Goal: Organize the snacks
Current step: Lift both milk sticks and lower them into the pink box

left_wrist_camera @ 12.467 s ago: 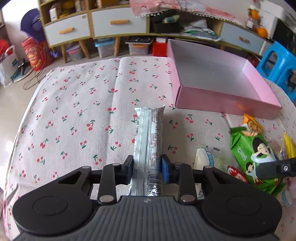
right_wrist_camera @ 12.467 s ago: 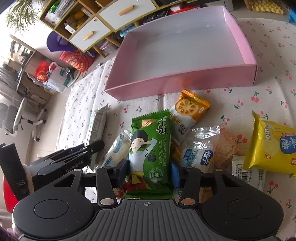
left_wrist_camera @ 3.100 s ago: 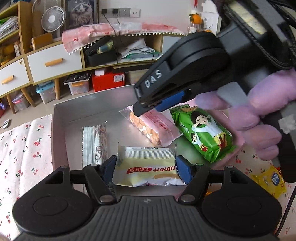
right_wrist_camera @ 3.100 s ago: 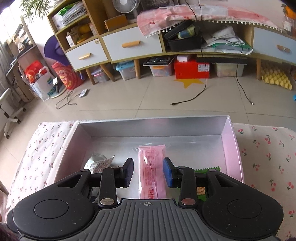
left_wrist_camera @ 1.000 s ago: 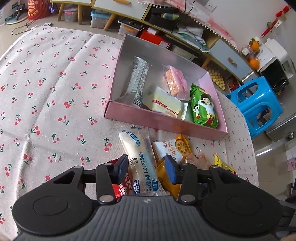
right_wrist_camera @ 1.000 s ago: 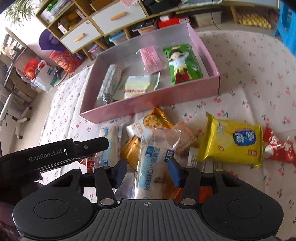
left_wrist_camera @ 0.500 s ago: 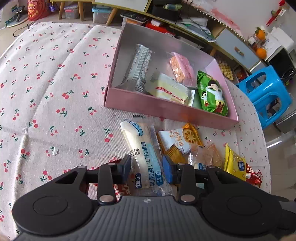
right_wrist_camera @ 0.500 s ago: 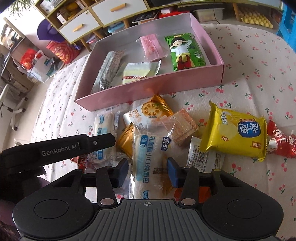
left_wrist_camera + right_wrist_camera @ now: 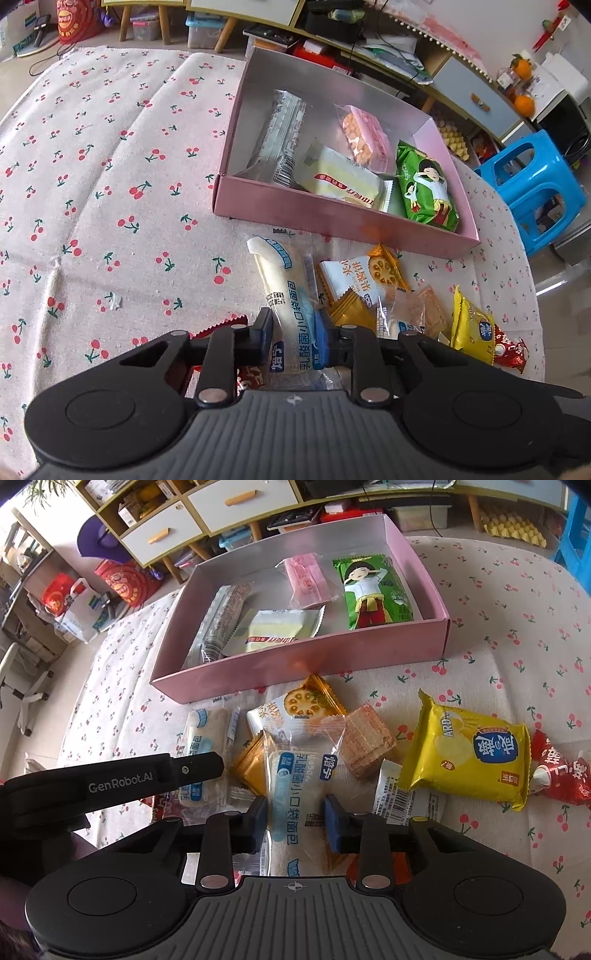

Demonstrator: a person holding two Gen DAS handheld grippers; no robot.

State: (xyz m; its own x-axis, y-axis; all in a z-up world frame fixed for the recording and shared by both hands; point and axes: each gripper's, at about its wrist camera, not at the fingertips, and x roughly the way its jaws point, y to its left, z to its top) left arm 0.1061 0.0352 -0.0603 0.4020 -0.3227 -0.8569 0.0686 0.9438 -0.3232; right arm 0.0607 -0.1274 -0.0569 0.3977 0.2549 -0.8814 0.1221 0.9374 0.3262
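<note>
A pink box (image 9: pixel 332 218) (image 9: pixel 295 664) on the cherry-print cloth holds a silver bar (image 9: pixel 282 144), a yellow-white cake packet (image 9: pixel 340 181), a pink packet (image 9: pixel 365 136) and a green packet (image 9: pixel 428 188). My left gripper (image 9: pixel 295 330) is shut on a white-and-blue bread packet (image 9: pixel 284 288), which also shows in the right wrist view (image 9: pixel 203 742). My right gripper (image 9: pixel 295 818) straddles a second white-and-blue bread packet (image 9: pixel 299 794), its pads touching or nearly touching the wrapper.
Loose snacks lie in front of the box: an orange-white biscuit packet (image 9: pixel 295 709), a wafer pack (image 9: pixel 365 742), a yellow packet (image 9: pixel 476 753), a red packet (image 9: pixel 557 771) and gold packets (image 9: pixel 253 760). A blue stool (image 9: pixel 539 188) stands right of the table.
Both grippers moved down over the loose pile. The left jaws closed onto the bread packet. The right jaws narrowed around the second bread packet.
</note>
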